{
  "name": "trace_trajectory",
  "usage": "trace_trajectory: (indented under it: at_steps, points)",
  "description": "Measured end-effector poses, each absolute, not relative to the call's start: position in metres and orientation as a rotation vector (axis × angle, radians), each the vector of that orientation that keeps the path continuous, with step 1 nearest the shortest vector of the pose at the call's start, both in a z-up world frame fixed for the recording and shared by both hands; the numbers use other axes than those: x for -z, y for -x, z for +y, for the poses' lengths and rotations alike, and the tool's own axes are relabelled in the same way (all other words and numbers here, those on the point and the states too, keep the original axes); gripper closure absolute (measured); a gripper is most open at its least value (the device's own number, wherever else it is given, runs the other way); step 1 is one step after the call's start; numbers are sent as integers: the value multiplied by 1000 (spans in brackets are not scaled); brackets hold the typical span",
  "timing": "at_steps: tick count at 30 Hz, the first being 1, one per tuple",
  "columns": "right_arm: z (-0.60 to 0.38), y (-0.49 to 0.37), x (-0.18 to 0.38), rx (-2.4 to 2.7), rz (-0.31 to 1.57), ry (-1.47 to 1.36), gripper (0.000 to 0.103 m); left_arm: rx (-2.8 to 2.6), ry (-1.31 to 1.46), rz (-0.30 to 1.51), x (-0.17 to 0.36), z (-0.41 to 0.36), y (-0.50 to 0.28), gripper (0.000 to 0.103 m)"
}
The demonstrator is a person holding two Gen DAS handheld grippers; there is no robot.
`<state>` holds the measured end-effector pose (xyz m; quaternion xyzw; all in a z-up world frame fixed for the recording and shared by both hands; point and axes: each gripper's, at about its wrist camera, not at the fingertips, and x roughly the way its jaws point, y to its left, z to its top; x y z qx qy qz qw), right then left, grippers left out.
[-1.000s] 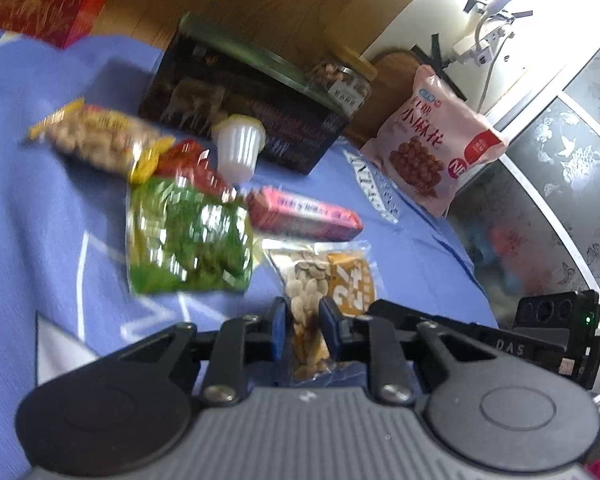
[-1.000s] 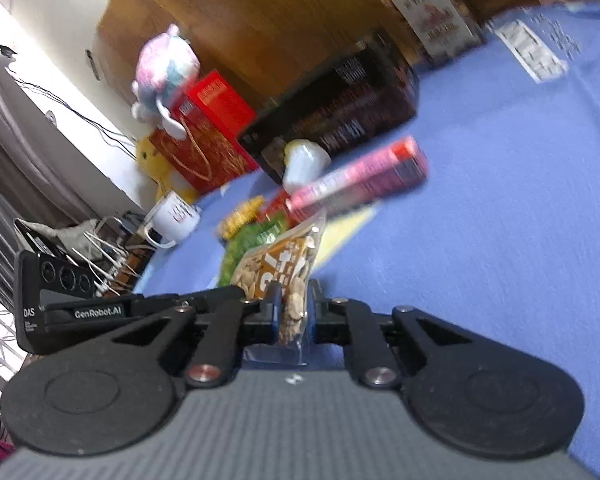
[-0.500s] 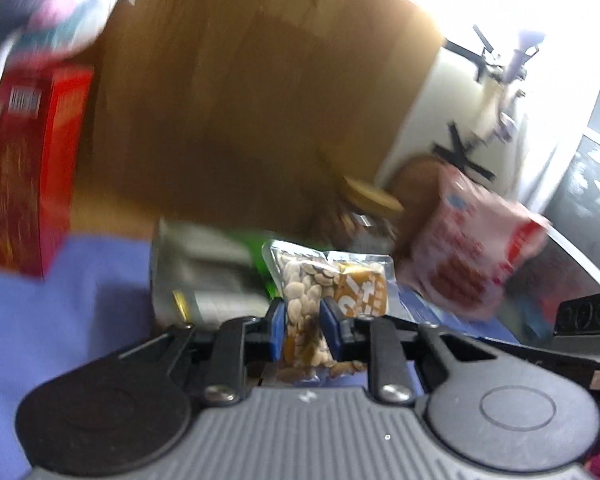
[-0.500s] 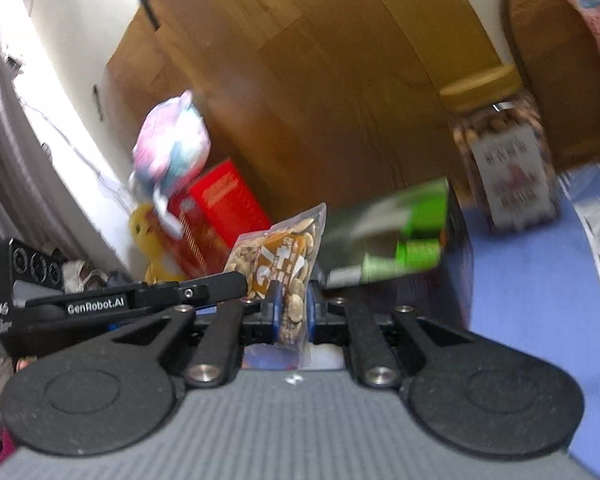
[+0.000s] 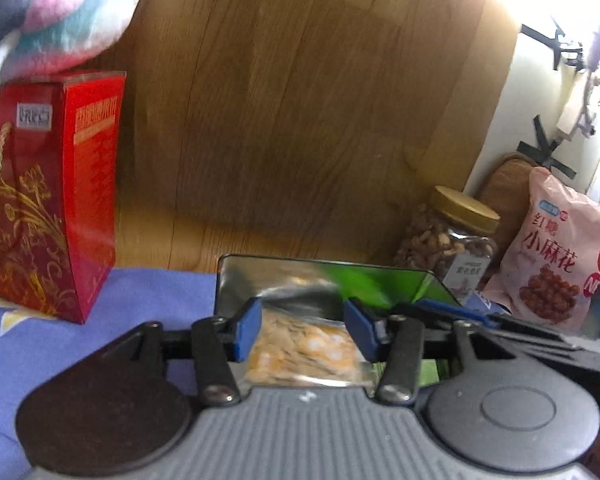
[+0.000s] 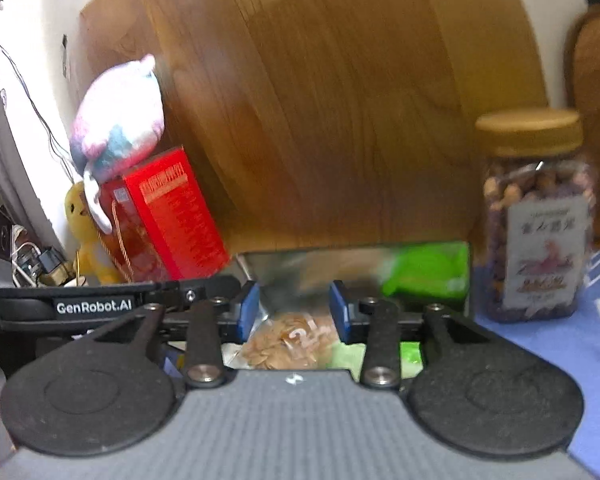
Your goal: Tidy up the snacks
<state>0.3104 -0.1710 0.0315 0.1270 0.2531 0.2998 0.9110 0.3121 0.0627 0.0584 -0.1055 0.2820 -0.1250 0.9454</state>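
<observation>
A: Your left gripper (image 5: 302, 330) and right gripper (image 6: 294, 310), both black with blue pads, hang side by side over the open dark metal box with shiny inner walls (image 5: 236, 276), which stands on the blue cloth-covered table (image 5: 152, 292) at its far edge, against the wooden panel. Both sets of jaws are opening. The clear plastic packet of pale seeds with an orange label (image 5: 300, 350) lies between and below the pads, which no longer press on it.

B: So where is the packet now?

A: It appears to be dropping into the box, beside a green packet (image 6: 424, 272) already inside. Blur hides whether it has landed.

B: What could go wrong from here?

A: The packet is light and slippery. If you draw back while a corner is caught on a pad, it may be dragged out over the box's near wall. It might also settle on the rim and slide onto the cloth. Swing wide to the right and you risk knocking the clear nut jar with the gold lid (image 6: 536, 216), which stands just beside the box.
</observation>
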Motion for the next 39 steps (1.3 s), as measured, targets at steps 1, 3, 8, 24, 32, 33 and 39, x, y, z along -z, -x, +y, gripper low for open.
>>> trace_trajectory:
  at_steps: [1, 3, 8, 24, 32, 33, 39]
  points:
    - [-176, -306, -34, -614, 506, -267, 61, 256, 213, 562, -62, 63, -306, 56]
    - [-190, -299, -40, -611, 482, -292, 61, 266, 228, 541, -71, 66, -291, 56]
    - [-206, -251, -32, -666, 529, -364, 61, 336, 305, 543, -66, 78, -240, 56]
    - [-141, -281, 24, -617, 832, -373, 66, 303, 480, 684, -5, 109, -141, 56]
    - [-141, -187, -24, -919, 691, 51, 66, 349, 525, 656, -10, 129, -111, 51]
    - [-139, -173, -24, -967, 694, 125, 66, 361, 526, 661, -9, 128, -110, 51]
    - [-130, -97, -8, -1129, 619, 524, 66, 414, 514, 717, 0, 108, -106, 51]
